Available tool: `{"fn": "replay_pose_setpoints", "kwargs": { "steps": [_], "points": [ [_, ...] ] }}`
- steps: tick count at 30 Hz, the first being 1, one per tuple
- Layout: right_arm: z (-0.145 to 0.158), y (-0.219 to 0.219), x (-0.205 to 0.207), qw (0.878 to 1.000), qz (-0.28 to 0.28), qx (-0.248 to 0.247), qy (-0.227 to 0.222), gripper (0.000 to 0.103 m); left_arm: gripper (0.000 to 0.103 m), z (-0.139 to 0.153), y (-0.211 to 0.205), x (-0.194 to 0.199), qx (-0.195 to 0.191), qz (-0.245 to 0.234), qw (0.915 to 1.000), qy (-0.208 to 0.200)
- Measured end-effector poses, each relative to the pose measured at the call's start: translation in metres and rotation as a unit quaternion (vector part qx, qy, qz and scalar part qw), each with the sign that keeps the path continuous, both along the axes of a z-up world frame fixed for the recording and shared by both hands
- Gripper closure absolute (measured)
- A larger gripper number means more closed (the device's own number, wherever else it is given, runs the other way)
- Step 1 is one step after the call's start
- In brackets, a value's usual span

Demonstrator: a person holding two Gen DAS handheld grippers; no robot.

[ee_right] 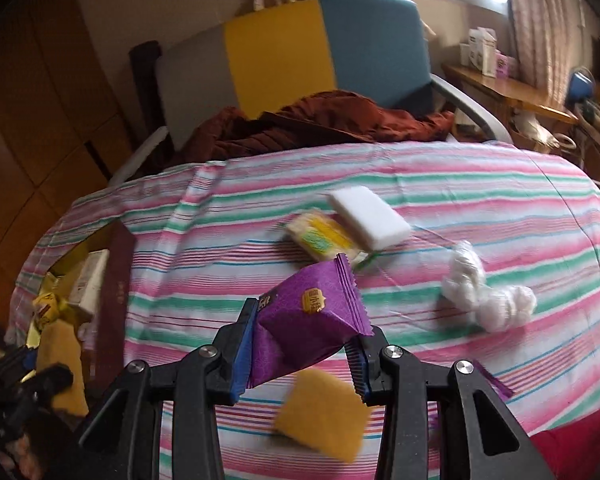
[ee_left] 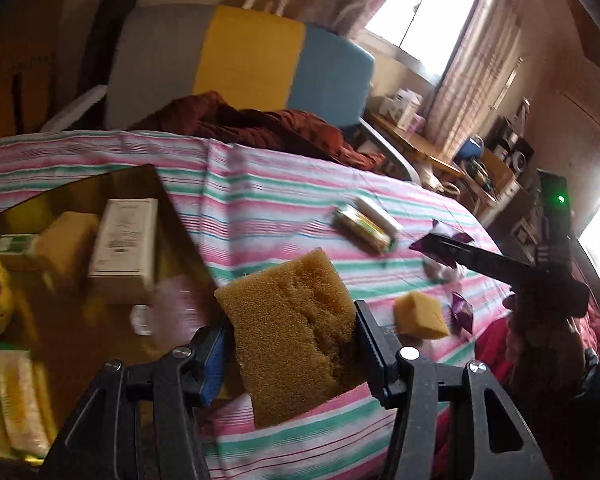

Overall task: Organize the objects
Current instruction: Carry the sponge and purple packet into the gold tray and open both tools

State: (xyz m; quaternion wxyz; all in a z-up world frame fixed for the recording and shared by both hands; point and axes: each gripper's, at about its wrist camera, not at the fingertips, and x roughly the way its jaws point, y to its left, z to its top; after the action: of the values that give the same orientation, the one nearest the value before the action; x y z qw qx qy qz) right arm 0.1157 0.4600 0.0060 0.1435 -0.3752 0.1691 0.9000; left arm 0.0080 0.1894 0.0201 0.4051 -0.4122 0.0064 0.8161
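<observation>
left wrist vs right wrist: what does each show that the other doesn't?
Left wrist only: the left hand-held gripper shut on a big brown sponge, and the inside of the box with a white carton.

Right wrist only: the right hand-held gripper shut on a purple packet, and a clear look at the white plastic wad.

Both: the striped cloth, the small yellow sponge, the white block beside the yellow-green packet, and the tricolour chair.
</observation>
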Motion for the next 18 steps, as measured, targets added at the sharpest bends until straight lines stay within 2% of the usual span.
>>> {"fn": "replay_pose_setpoints", "kwargs": {
  "steps": [5, 9, 15, 18],
  "points": [
    [0.017, -0.054, -0.026, 0.997, 0.068, -0.008, 0.025, 0.062, 0.046, 0.002, -0.055, -0.031, 0.000, 0.073, 0.9973, 0.006],
    [0.020, -0.103, -0.048, 0.991, 0.130, -0.020, 0.034, 0.062, 0.046, -0.004, -0.093, -0.054, -0.015, 0.120, 0.9926, 0.009],
    [0.008, -0.179, -0.077, 0.973, 0.226, -0.034, 0.018, 0.062, 0.046, -0.014, -0.129, -0.084, -0.040, 0.166, 0.9852, 0.014],
    [-0.004, -0.210, -0.088, 0.967, 0.254, -0.033, 0.003, 0.061, 0.042, -0.018, -0.139, -0.098, -0.047, 0.184, 0.9817, 0.013]
  ]
}}
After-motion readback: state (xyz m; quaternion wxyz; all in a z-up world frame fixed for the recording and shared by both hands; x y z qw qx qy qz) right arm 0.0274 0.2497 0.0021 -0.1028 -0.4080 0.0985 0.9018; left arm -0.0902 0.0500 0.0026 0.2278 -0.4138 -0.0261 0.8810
